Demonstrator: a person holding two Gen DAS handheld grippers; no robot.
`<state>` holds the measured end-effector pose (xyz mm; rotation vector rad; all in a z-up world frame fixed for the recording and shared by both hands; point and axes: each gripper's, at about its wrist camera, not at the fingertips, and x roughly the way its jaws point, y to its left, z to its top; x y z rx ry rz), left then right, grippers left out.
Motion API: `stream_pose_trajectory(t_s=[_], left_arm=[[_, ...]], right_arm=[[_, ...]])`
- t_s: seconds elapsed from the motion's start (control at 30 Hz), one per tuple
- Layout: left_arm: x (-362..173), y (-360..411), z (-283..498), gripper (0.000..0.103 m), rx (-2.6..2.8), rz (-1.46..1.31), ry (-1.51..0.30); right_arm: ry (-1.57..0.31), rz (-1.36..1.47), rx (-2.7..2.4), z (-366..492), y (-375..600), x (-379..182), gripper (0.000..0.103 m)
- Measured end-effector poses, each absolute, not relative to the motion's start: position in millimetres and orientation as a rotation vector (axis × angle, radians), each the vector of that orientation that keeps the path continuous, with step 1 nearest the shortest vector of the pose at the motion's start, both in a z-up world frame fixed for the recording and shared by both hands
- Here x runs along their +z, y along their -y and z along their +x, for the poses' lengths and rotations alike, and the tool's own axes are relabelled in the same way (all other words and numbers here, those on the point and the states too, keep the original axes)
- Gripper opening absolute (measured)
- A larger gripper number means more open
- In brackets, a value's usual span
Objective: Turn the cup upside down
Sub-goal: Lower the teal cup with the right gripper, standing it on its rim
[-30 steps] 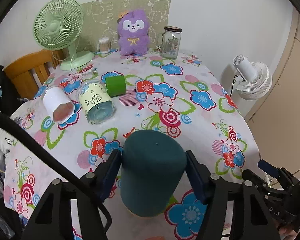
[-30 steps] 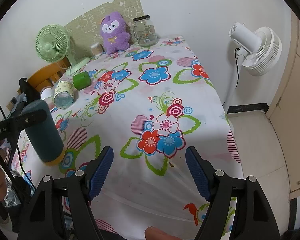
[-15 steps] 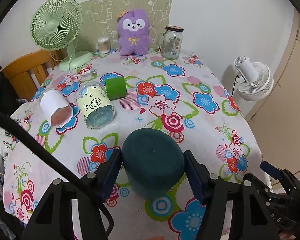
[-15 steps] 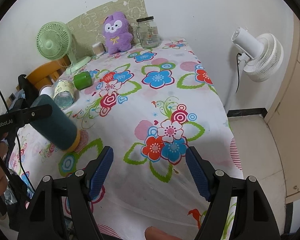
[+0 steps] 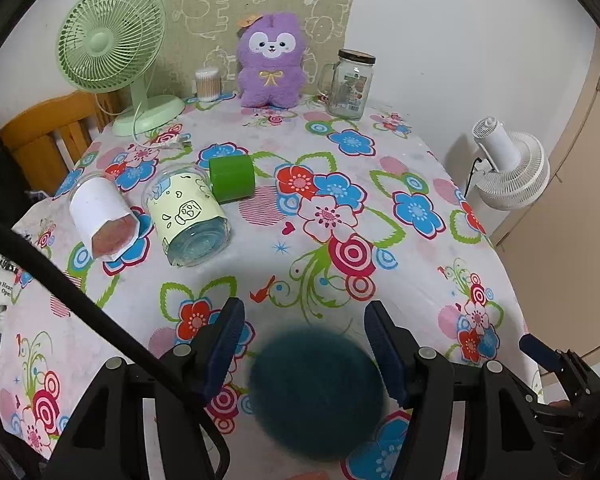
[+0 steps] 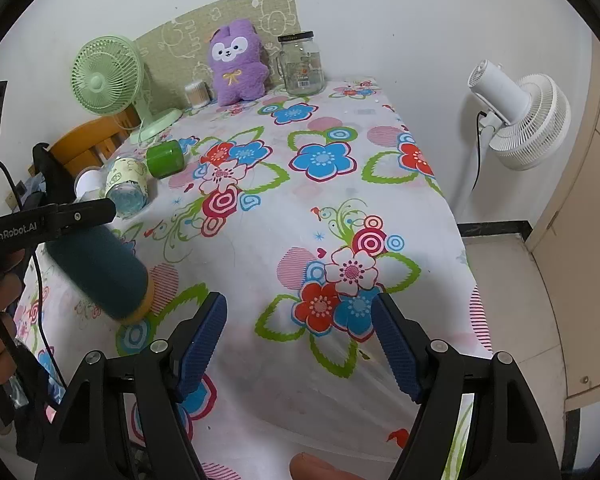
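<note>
A dark teal cup point(image 5: 316, 392) with an orange rim shows blurred below and behind the fingertips of my left gripper point(image 5: 304, 344), whose jaws stand wide apart with no contact visible. In the right wrist view the cup point(image 6: 100, 272) is tilted, rim down-right near the tablecloth, just under the left gripper's arm point(image 6: 48, 224). I cannot tell whether it touches the table. My right gripper point(image 6: 300, 340) is open and empty above the table's near right part.
On the flowered table point(image 5: 380, 200) lie a white cup point(image 5: 100, 216), a yellow-labelled glass cup point(image 5: 188, 220) and a green cup point(image 5: 232, 178). A green fan point(image 5: 112, 48), plush toy point(image 5: 270, 64) and jar point(image 5: 350, 84) stand at the back. A white fan point(image 6: 520, 120) stands beside the table.
The left gripper's jaws have opened off the teal cup. The cup has tipped from upright to tilted and dropped lower in the left wrist view. The right gripper stayed open.
</note>
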<state>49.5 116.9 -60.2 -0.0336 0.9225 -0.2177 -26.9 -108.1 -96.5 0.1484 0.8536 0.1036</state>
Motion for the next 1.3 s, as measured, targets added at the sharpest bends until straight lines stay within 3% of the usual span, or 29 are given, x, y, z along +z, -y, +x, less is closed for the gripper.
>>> stream_pose_trajectory(t_s=[0.83, 1.3], left_arm=[[-62.6, -121.0, 54.7, 0.066, -0.23, -0.053, -0.922], [-32.1, -119.7, 34.7, 0.08, -0.256, -0.019, -0.802]], right_arm=[[-0.852, 0.119, 0.118, -15.7, 90.2, -93.6, 0.077], [-0.809, 0.086, 0.134, -25.5, 81.3, -81.8, 0.077]])
